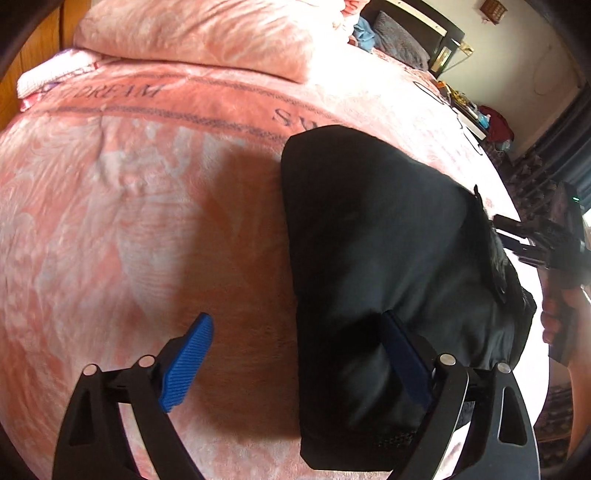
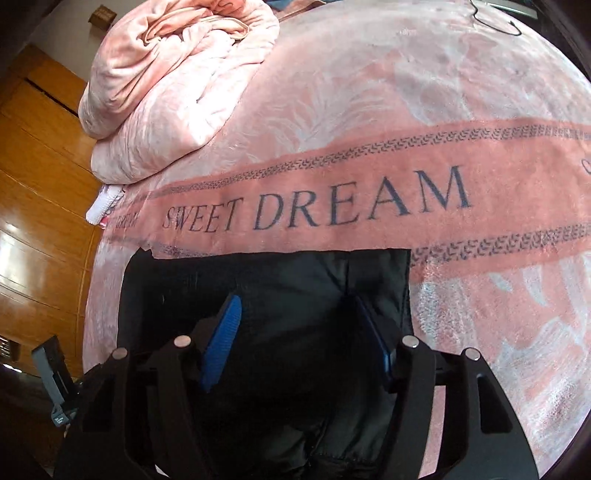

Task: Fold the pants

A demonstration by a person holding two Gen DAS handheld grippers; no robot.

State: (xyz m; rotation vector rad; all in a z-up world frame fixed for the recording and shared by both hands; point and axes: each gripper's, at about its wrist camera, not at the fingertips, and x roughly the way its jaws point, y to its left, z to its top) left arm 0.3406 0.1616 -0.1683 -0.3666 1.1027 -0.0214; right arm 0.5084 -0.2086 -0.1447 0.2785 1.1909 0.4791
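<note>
- Left wrist view: pink plush blanket (image 1: 147,206) spread over a bed, patterned with pale leaf shapes and crossed by a darker band lettered in part "DREAM".
- At the far edge, a bunched pink comforter (image 1: 199,33) heaped on the blanket; beyond it, a grey pillow (image 1: 400,35) against a dark headboard.
- To the far right, a cluttered side shelf (image 1: 469,110) with a red item on it, plus patterned floor covering below.
- Wooden panelling (image 1: 33,55) at the upper left corner.
- Right wrist view: same blanket (image 2: 480,295), band reading "SWEET DREAM" in full; comforter (image 2: 177,85) piled at the upper left, glossy wooden wardrobe doors (image 2: 40,206) along the left side.
- Black pants (image 1: 376,258) folded into a compact block, lying flat on the blanket, right of centre in the left wrist view.
- Left gripper (image 1: 295,363) released, blue pads set wide apart: left pad over bare blanket, right pad over the near corner of the pants; nothing pinched between them.
- Right gripper (image 2: 299,343) likewise spread open, both blue pads above the pants (image 2: 280,288), the fabric filling the gap beneath; contact with the cloth not discernible.
- Far folded edge of the pants running straight, just below the lettered band in the right wrist view.
- Right gripper (image 1: 506,225) also visible at the right side of the pants in the left wrist view, its black body held in a hand (image 1: 554,321).
</note>
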